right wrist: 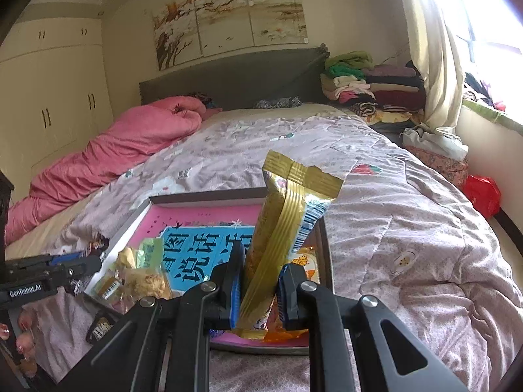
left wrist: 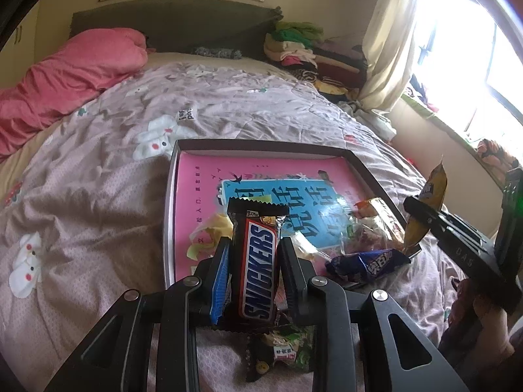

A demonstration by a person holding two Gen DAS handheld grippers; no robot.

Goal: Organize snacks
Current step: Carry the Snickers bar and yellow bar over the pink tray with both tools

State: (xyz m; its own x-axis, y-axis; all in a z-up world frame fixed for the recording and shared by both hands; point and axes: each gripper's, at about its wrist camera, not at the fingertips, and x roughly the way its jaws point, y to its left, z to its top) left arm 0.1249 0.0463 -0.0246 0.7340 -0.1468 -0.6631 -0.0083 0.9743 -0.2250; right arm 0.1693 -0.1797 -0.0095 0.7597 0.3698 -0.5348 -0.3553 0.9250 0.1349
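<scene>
My left gripper [left wrist: 253, 245] is shut on a Snickers bar [left wrist: 258, 258], held upright over the near edge of a shallow box [left wrist: 261, 145] with a pink and blue printed floor. My right gripper [right wrist: 260, 269] is shut on a gold snack packet [right wrist: 287, 228], upright above the box's [right wrist: 202, 196] near right corner; the same gold packet [left wrist: 425, 209] and right gripper [left wrist: 421, 210] show at the right of the left wrist view. Inside the box lie clear-wrapped snacks [left wrist: 372, 225], [right wrist: 143, 277]. A blue packet [left wrist: 369, 263] rests at its near corner.
The box sits on a bed with a mauve patterned quilt [left wrist: 98, 196]. A green-wrapped snack [left wrist: 284, 352] lies on the quilt under my left gripper. A pink duvet [right wrist: 114, 150] is at the far left, folded clothes [right wrist: 369, 85] by the headboard, a curtain and window at right.
</scene>
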